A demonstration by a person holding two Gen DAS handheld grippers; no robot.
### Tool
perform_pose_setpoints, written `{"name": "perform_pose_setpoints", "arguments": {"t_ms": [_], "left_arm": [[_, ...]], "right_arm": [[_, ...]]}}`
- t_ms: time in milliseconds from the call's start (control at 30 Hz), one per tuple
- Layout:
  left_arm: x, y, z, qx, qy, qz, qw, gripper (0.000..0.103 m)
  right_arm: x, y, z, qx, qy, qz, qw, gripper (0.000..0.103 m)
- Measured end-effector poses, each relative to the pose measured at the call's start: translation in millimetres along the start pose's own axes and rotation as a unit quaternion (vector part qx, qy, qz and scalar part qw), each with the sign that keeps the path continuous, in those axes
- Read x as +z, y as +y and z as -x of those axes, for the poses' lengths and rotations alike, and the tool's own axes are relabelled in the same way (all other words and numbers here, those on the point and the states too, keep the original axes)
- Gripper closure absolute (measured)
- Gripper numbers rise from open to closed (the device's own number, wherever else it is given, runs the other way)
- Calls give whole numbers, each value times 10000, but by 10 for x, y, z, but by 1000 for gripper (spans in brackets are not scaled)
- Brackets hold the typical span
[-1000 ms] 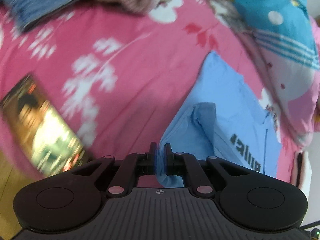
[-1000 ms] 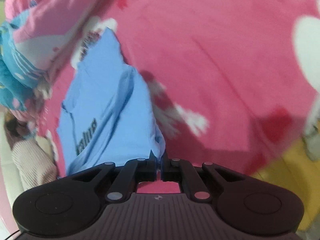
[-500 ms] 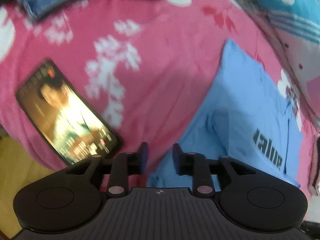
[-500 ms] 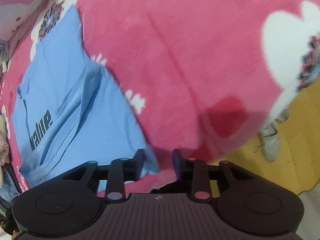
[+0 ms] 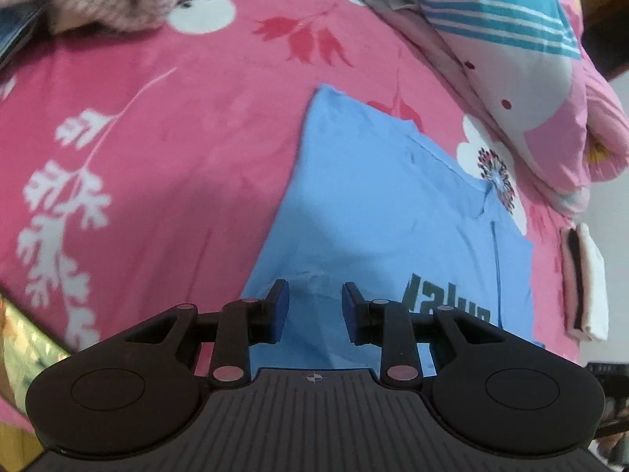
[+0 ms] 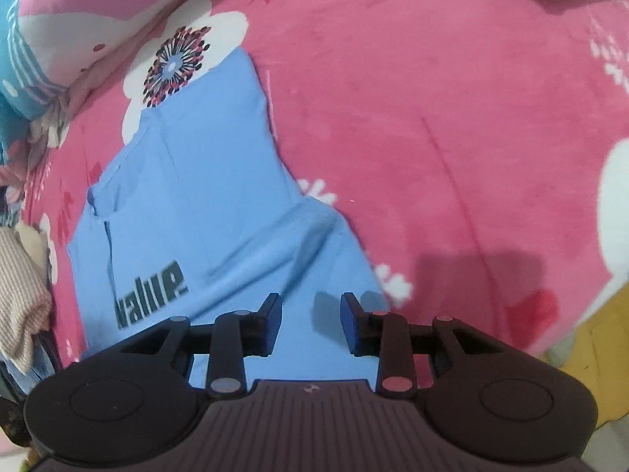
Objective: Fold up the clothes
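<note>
The blue shirt [image 5: 385,212] lies folded on the bed [image 5: 165,126]. Both grippers' jaws are spread, empty. Next, an edge must be pinched.

Your left gripper's body [image 5: 314,413] hides the near edge of the blue shirt [image 5: 393,204] and covers the end of its dark lettering [image 5: 448,299]. The glossy item [image 5: 23,346] at the left edge is cut off and blurred. The striped garment [image 6: 17,295] in your right view runs off frame.
</note>
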State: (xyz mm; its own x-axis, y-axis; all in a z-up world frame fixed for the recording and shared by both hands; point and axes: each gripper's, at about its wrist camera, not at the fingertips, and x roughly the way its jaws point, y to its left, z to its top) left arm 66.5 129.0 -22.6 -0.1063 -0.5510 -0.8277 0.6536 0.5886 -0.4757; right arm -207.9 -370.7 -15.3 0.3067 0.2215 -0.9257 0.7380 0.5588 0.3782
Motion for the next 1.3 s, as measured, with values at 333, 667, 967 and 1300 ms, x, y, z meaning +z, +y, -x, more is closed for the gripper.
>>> {"name": "perform_pose_setpoints", "arguments": {"t_ms": [333,667,967,1300], "left_arm": [[-20,-192,23,293,332,-1719,9841,65],[-37,-202,-104,327,262,-1210,9918,66],[-21,-34,-16,395,-77,-473,9981,66],[-162,208,157,236,-438,282,9984,65]], "right_arm": [[151,94,87,-498,-143,1070,9929,68],[-82,902,-113,276,129,2847,9581,70],[-1056,2405,-784,1242,596,5688,8108,72],[-1813,2768,-1271,552,232,7253,6859,87]]}}
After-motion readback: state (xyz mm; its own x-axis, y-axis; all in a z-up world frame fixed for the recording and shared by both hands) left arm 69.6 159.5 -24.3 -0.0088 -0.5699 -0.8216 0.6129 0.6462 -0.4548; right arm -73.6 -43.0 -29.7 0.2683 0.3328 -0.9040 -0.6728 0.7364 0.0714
